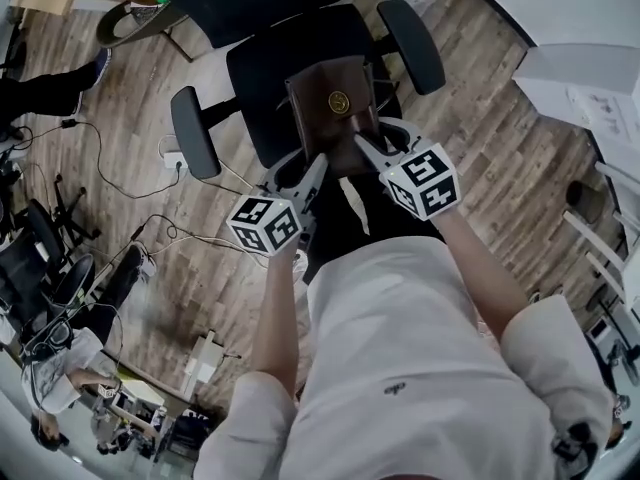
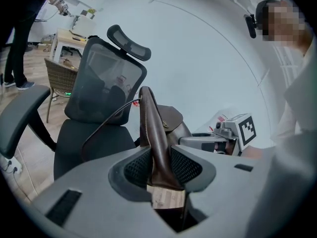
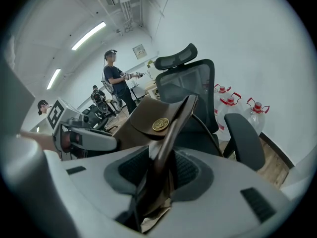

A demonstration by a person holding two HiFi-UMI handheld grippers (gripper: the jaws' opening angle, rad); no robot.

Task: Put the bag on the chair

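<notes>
A brown leather bag [image 1: 335, 108] with a round gold clasp hangs over the seat of a black office chair [image 1: 268, 78]. My left gripper [image 1: 312, 173] is shut on the bag's left edge, and the bag [image 2: 154, 148] shows clamped between its ribbed pads, a paper tag below. My right gripper [image 1: 362, 148] is shut on the bag's right edge; the bag [image 3: 163, 143] runs upright between its pads. The chair [image 2: 94, 118] with mesh back and headrest stands just beyond the bag. Whether the bag touches the seat I cannot tell.
The chair's armrests [image 1: 193, 131] [image 1: 412, 43] flank the bag. Cables [image 1: 150, 233] trail on the wood floor at left. Several water bottles [image 3: 233, 105] stand by the white wall behind the chair [image 3: 193, 83]. A person [image 3: 116, 81] stands farther back. A wicker chair [image 2: 59, 78] sits behind.
</notes>
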